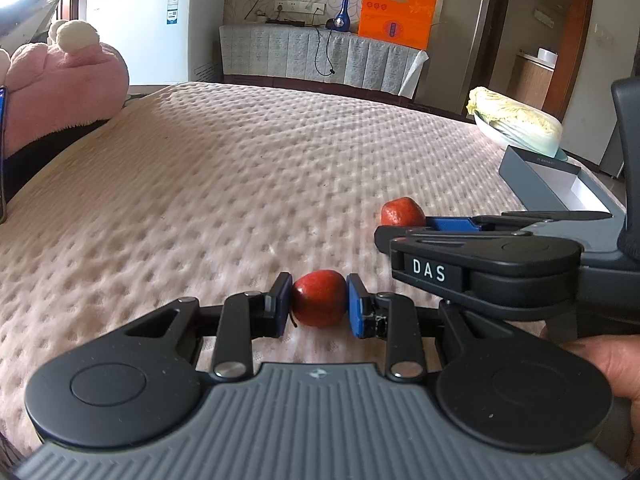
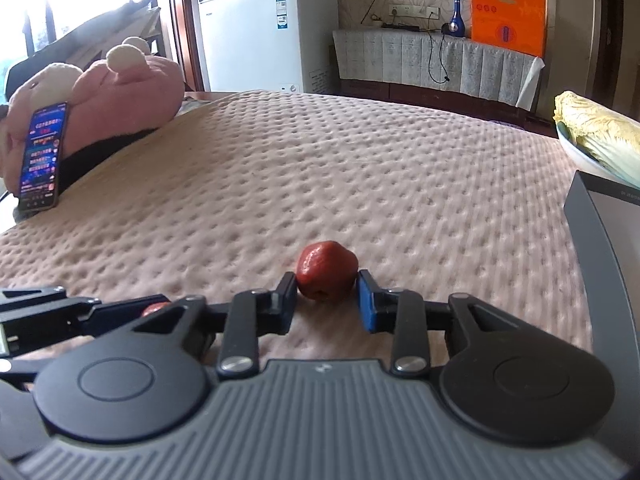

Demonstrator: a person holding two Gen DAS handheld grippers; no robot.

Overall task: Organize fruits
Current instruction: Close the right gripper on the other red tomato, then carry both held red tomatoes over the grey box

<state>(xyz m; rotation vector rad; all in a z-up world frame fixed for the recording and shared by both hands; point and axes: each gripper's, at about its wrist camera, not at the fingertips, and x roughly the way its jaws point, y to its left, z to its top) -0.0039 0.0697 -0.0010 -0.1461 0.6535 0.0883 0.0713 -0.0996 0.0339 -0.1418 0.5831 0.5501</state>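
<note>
both grippers are on fruit at once, so this looks like the pick-up step, with nothing yet carried anywhere. in the left wrist view the left gripper (image 1: 319, 299) sits at lower centre, its blue pads pinching a glossy red apple (image 1: 319, 298) that rests on the pink quilted cover (image 1: 240, 168). to the right and a little higher in that frame the right gripper (image 1: 424, 222) reaches a duller, wrinkled red fruit (image 1: 401, 211). in its own view the jaws have closed in until both pads touch that fruit's sides, low on the cover at centre. the grey open box (image 1: 560, 184) lies at the right edge, below a cabbage (image 1: 516, 118) on a dish. i'd guess the next move is lifting both fruits cleanly and swinging them right to the box.
</note>
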